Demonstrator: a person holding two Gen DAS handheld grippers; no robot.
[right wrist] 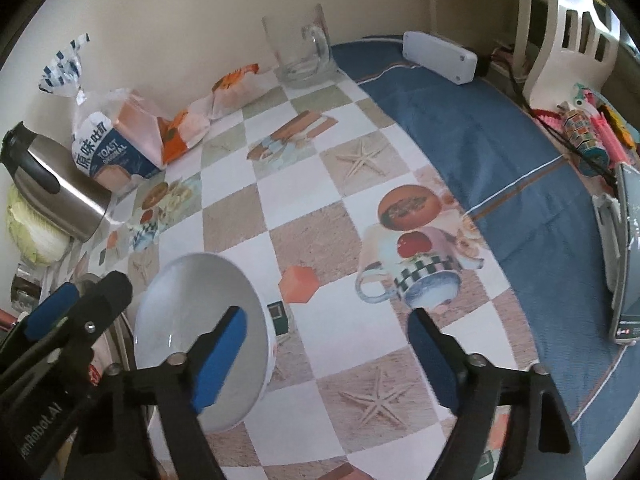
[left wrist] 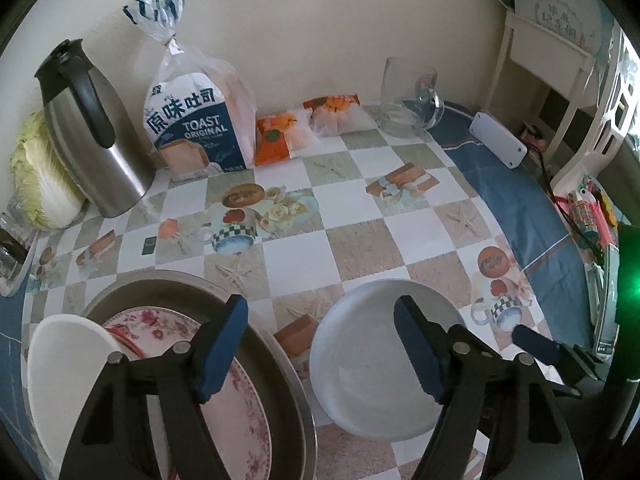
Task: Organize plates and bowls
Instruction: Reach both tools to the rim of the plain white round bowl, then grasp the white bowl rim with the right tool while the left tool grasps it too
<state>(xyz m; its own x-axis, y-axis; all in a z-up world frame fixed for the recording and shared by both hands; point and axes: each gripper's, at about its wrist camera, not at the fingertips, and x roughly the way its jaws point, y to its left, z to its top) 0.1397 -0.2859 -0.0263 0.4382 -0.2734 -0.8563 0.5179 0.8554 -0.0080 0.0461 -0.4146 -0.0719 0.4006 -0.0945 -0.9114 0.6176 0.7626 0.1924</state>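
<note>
The left gripper (left wrist: 320,350) and right gripper (right wrist: 326,356) both hover with fingers apart, gripping nothing. The white bowl (left wrist: 380,364) sits on the table (left wrist: 360,208), just right of the tray (left wrist: 280,360) holding a floral plate (left wrist: 236,412). Beyond the bowl stand a kettle (left wrist: 92,136) and toast bag (left wrist: 200,120).

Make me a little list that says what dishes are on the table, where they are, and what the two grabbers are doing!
White bowl: alone on the checked tablecloth, upright.
Metal pan: left of the bowl, holding a floral plate.
White dish: tilted at the pan's left edge.
Left gripper: jaws open, holding nothing.
Right gripper: jaws open, one finger over the bowl, holding nothing.
Back of table: kettle, toast bag, glass mug.
</note>
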